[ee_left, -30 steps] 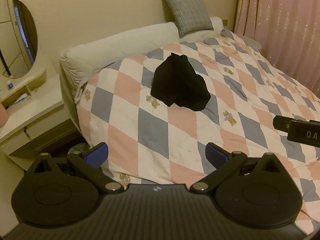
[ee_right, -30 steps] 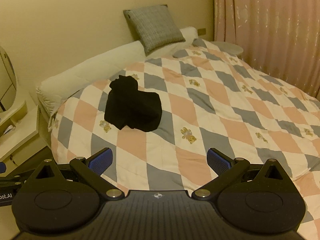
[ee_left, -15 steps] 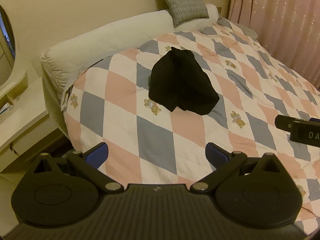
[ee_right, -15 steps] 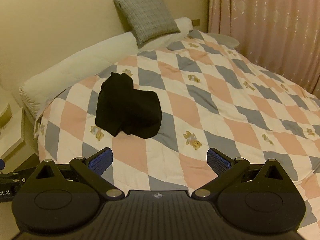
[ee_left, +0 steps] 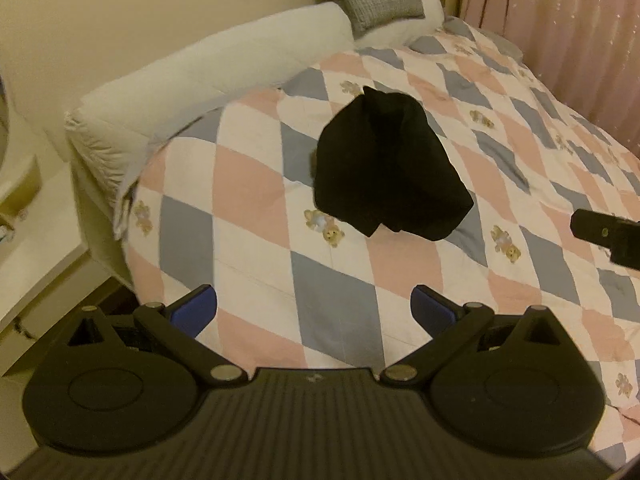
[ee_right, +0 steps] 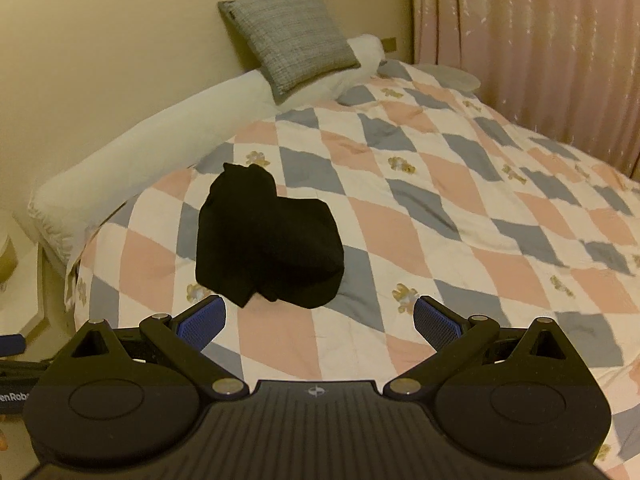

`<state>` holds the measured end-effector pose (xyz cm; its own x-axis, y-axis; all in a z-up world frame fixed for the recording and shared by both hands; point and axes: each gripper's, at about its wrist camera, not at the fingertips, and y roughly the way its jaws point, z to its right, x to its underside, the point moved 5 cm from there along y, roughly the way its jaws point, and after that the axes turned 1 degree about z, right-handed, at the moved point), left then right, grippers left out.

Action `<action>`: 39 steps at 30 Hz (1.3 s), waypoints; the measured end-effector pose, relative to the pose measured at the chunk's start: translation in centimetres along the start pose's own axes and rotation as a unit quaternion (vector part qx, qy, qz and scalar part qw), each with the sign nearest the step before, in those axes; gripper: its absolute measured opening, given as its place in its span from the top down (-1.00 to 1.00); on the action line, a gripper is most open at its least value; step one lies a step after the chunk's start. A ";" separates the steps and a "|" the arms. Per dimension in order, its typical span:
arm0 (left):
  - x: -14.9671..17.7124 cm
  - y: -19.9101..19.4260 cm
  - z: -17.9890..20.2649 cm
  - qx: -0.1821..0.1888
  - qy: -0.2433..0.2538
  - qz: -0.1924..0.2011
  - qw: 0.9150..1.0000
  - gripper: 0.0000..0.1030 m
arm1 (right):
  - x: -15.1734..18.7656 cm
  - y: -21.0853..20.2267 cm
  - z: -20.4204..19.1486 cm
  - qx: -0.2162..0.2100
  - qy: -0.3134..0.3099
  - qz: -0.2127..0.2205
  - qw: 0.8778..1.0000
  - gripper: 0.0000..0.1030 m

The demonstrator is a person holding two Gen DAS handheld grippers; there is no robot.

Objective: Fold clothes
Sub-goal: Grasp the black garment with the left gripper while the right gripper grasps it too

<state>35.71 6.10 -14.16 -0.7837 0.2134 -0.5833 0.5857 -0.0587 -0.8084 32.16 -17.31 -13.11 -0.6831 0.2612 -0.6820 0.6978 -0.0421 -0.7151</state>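
Left claw [ee_left: 314,310] and right claw [ee_right: 319,320] both hover with fingers spread wide, gripping nothing.

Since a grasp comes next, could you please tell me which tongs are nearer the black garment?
Right. The right tongs sit just short of the black garment's near edge; the left tongs are open too, farther back across bare quilt.

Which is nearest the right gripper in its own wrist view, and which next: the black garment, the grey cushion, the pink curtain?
From the right gripper:
1. Black garment, bunched on the quilt just ahead, slightly left.
2. Grey cushion, propped at the headboard end, far ahead.
3. Pink curtain, beyond the bed's far side, to the right; too close to the cushion to rank firmly.
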 end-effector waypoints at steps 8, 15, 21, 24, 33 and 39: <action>-1.7 6.6 0.4 0.021 0.074 0.025 0.997 -0.98 | 1.4 5.7 -0.4 0.017 -0.054 -0.018 0.998 -0.99; -2.4 15.4 2.2 0.035 0.176 0.063 0.982 -0.79 | 1.7 13.0 -1.9 0.023 -0.163 -0.015 0.986 -0.66; -3.5 22.8 3.7 0.045 0.234 0.087 0.967 -0.85 | 0.0 19.2 -2.8 -0.005 -0.195 -0.019 0.981 -0.51; -5.3 25.1 3.8 0.066 0.227 0.101 0.966 -0.98 | -1.0 21.5 -3.4 -0.001 -0.213 -0.009 0.977 -0.73; -10.2 29.4 2.3 0.117 0.208 0.083 0.967 0.74 | -5.1 25.0 -1.4 -0.082 -0.097 -0.033 0.991 0.75; -13.6 23.4 -2.8 0.100 0.167 0.139 0.971 0.97 | -10.7 21.0 5.7 -0.120 0.127 0.005 0.985 0.80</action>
<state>60.65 4.51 -24.89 -0.4700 0.4649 -0.7503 0.6878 -0.3398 -0.6414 52.89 -26.52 -21.67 -0.6207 0.4960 -0.6072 0.7565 0.1754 -0.6300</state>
